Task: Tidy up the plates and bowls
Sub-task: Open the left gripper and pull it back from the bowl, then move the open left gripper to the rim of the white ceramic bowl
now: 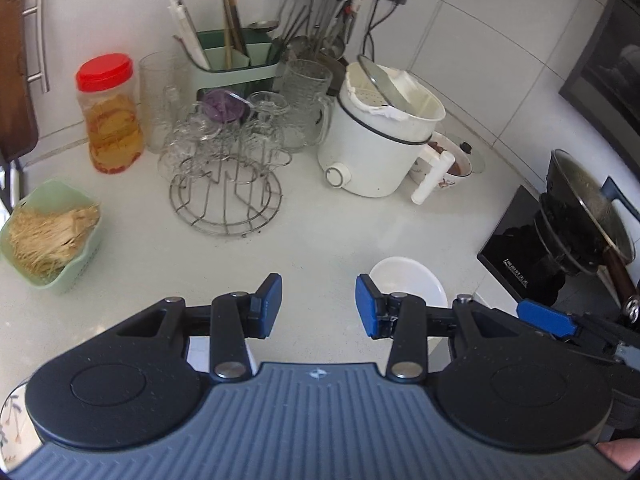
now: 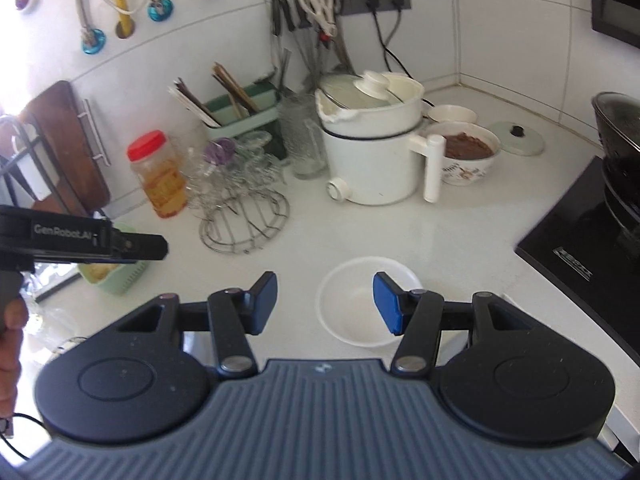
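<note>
Evidently the step in hand is the approach to a first dish: both claws hang over the white table (image 2: pixel 360 232) with nothing between their pads. The right claw (image 2: pixel 325 304) stands part open and empty, its right pad over the near rim of an empty white bowl (image 2: pixel 352 312) that sits alone on the table's front part, beside the black cooktop (image 2: pixel 580 256). The left claw (image 1: pixel 319 305) is likewise part open and empty; in its view the same bowl (image 1: pixel 416 280) lies just to the right of its right pad. A second bowl (image 2: pixel 468 152), patterned and full of brown food, stands well back beside the white cooker (image 2: pixel 372 168). At the lower left edge of the left view shows what may be a plate's patterned rim (image 1: pixel 10 432); I cannot tell more.

Next, I judge, the right claw must drop so one pad goes inside the white bowl and one outside, then close on the rim. That thin, smooth rim could slip or tip the bowl.
</note>
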Tool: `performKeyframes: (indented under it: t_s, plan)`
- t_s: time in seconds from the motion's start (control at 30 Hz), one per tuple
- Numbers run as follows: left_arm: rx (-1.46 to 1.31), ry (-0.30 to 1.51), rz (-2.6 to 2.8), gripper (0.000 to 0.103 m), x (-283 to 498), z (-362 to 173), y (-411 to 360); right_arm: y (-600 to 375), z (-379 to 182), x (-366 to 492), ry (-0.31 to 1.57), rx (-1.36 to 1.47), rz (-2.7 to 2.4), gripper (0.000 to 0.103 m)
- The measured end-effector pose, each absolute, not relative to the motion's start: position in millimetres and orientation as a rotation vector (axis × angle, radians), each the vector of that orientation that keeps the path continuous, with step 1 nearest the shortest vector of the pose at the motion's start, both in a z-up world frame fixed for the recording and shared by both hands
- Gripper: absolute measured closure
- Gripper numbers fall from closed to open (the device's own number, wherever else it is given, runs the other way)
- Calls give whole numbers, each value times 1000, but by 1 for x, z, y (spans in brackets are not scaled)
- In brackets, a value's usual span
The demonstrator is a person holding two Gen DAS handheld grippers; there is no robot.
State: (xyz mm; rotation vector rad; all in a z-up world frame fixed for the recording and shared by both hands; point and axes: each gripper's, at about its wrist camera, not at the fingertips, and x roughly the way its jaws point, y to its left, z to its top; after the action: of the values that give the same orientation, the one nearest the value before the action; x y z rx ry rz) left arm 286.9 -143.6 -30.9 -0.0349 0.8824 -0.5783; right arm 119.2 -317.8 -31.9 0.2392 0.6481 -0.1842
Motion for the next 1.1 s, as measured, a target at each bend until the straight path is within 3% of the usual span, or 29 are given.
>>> performKeyframes:
  t_s: [0.23, 0.63, 0.97, 1.1]
  plan:
    - [-16, 856, -630, 57, 294, -55, -180, -354, -53, 128, 674, 254, -217, 47]
    - [-29, 1020, -689, 57, 323, -143, -247, -402, -113, 160, 722, 239, -203, 47]
    - [-20, 1093, -678, 57, 327, -170, -276, -426, -149, 184, 787, 375, -162, 48]
    - [2, 1090, -673, 59, 326, -171, -283, -427, -158, 191, 823, 379, -177, 58]
